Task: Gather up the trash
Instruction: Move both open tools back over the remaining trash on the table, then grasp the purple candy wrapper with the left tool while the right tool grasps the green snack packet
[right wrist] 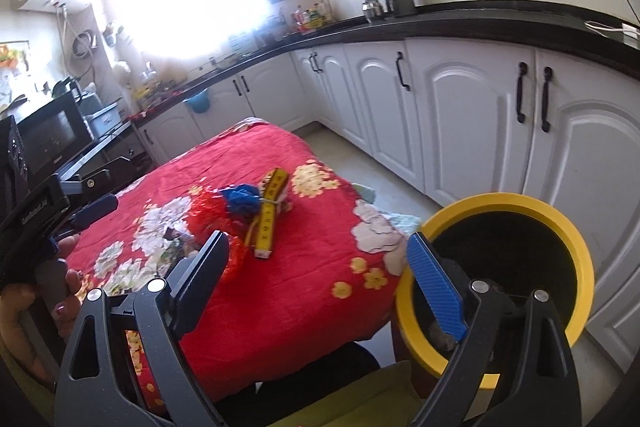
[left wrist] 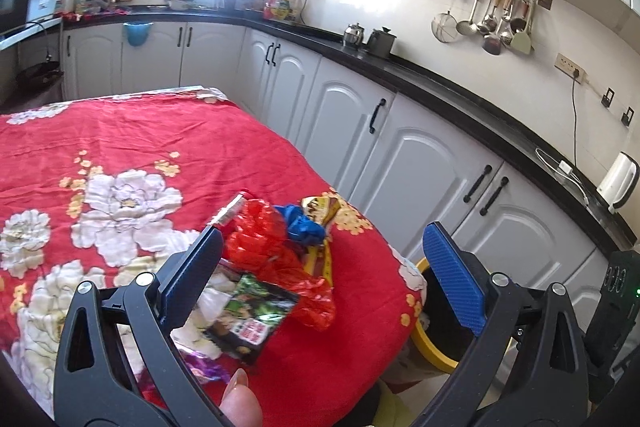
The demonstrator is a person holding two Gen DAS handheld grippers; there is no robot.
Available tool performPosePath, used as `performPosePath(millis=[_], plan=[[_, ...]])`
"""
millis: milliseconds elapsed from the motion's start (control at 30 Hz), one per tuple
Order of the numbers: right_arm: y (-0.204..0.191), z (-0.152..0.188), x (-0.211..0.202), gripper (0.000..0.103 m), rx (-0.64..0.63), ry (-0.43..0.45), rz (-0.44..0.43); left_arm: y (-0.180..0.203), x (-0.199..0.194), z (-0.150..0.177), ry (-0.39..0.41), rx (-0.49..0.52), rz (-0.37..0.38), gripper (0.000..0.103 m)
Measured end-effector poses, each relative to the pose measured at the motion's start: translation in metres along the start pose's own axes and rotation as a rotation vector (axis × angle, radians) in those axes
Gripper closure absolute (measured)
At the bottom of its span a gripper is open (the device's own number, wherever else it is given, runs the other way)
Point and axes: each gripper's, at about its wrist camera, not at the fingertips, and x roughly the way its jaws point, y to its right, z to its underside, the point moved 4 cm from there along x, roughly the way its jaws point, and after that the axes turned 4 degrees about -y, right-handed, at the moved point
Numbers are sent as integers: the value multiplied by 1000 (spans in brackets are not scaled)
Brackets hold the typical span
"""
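A red floral cloth (left wrist: 152,143) covers the tabletop in a kitchen lined with white cabinets (left wrist: 424,163) under a black counter (left wrist: 452,87), with a bright window behind. The trash sits near the tabletop's right front corner: a crumpled red plastic bag (left wrist: 276,255), a blue bag (left wrist: 302,225) touching it, a yellow measuring tape (right wrist: 269,215) alongside, and a dark snack wrapper (left wrist: 252,319) lying nearest the left gripper (left wrist: 328,279). A yellow-rimmed bin (right wrist: 576,239) stands on the floor just beside that corner. The left gripper hovers over the trash pile with its jaws spread wide, holding nothing. The right gripper (right wrist: 320,267) is also wide open and empty, one finger over the cloth and the other in front of the bin's rim.
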Motion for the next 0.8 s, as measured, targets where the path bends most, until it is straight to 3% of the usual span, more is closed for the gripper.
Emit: performPosePath(millis=[800], plan=[[-89,-5,37,15,-144,-50,-143,-84,-28,9,4,44,-143,11]])
